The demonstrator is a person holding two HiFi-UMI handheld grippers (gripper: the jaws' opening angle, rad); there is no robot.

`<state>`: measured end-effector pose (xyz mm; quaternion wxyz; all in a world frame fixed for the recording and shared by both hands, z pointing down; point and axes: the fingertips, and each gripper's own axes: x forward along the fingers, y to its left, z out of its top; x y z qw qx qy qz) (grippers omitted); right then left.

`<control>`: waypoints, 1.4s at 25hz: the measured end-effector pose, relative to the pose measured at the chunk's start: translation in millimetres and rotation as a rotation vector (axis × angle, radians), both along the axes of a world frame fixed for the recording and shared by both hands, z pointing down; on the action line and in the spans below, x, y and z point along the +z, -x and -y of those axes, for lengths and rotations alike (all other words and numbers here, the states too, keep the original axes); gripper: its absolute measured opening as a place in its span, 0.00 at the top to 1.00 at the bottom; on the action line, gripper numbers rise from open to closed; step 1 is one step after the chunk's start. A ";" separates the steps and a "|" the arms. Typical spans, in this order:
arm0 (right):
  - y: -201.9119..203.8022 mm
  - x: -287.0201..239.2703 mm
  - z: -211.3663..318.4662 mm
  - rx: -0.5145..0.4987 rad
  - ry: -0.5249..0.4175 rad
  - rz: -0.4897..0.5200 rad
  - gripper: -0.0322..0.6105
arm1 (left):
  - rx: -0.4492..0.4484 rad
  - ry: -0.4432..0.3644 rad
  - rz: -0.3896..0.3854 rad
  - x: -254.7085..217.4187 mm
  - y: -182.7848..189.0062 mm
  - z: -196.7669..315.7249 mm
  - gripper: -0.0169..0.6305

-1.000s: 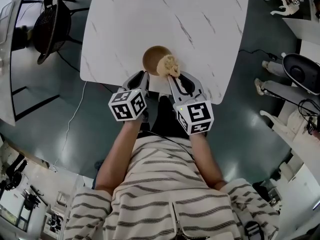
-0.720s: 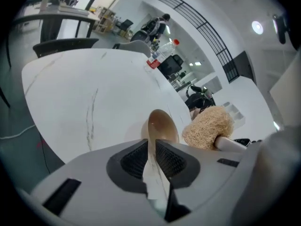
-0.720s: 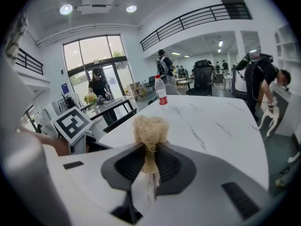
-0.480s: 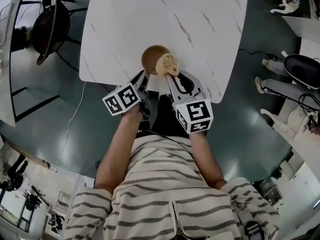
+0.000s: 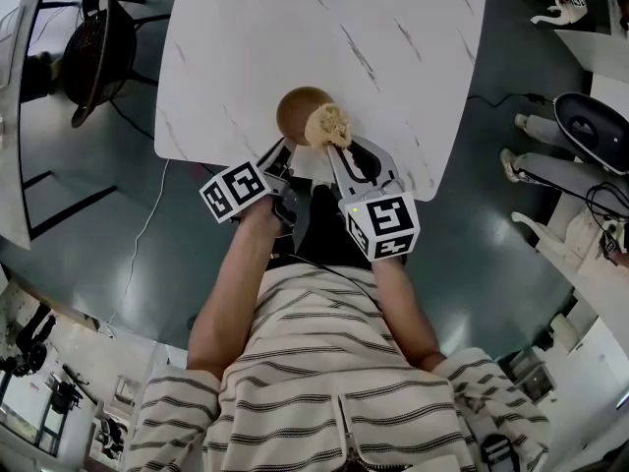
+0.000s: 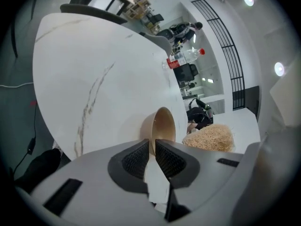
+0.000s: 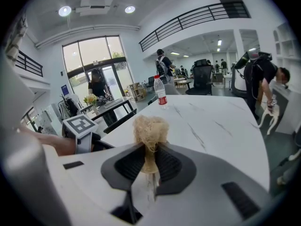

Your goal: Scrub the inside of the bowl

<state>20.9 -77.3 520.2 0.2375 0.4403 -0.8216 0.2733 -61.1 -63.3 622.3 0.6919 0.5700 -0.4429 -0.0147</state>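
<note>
Beyond the bowl [image 5: 303,114], the white marble table [image 5: 393,57] lies bare out to a water bottle [image 7: 160,91] at its far edge, and bare to the bowl's left and right. The bowl's near side is crowded. The left gripper [image 5: 284,151] clamps the near rim, and the right gripper [image 5: 339,151] holds a loofah scrubber [image 5: 329,126] over the right rim.

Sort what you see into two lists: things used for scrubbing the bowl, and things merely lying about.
In use: bowl, gripped at its rim by the left gripper; scrubber, in the right gripper.
Lying about: water bottle, black chair.
</note>
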 end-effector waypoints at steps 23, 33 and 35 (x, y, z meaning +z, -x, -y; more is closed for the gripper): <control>-2.4 23.0 -0.8 -0.028 0.086 -0.045 0.83 | -0.112 0.087 -0.084 4.0 -0.6 0.3 0.96; 2.9 50.5 15.6 0.004 0.165 -0.083 0.84 | -0.123 0.080 -0.089 1.7 0.1 0.4 0.96; 3.7 56.5 18.9 0.006 0.173 -0.095 0.84 | -0.125 0.084 -0.089 2.5 0.7 -0.6 0.96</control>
